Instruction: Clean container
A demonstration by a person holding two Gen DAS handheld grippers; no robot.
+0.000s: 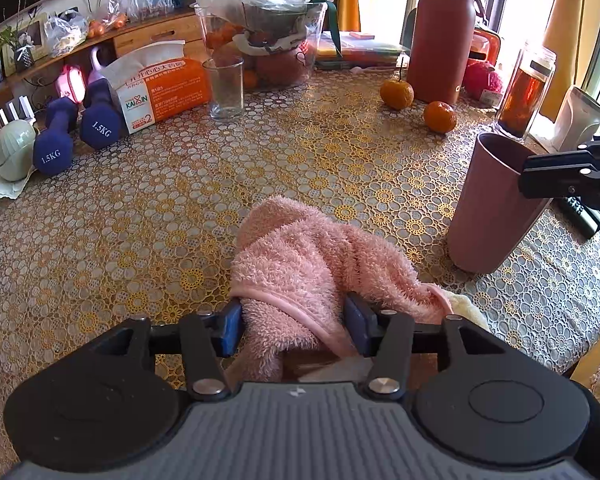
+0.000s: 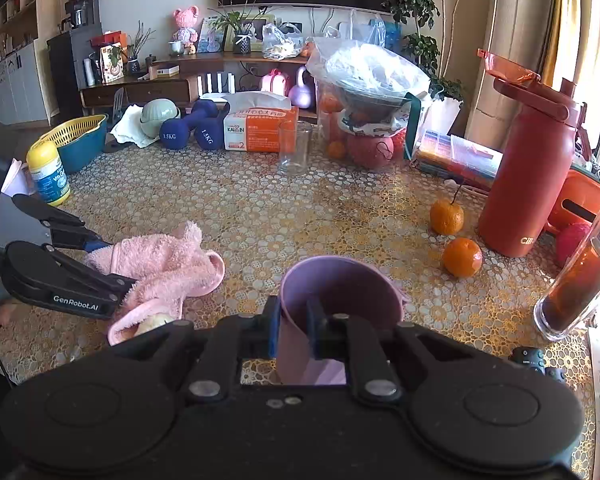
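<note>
At the patterned table (image 1: 228, 184), my left gripper (image 1: 294, 330) stands with its jaws parted around a fluffy pink cloth (image 1: 300, 264), which lies heaped on the tabletop; the blue pads (image 1: 231, 330) flank the cloth, and I cannot tell whether they press it. To its right, my right gripper (image 2: 294, 326) straddles the near wall of a pink cup (image 2: 340, 292), one finger outside and one inside the rim, the pads close to it. The cup stands upright on the table, well apart from two oranges (image 2: 462, 257) and a tall red bottle (image 2: 528, 176) beyond.
</note>
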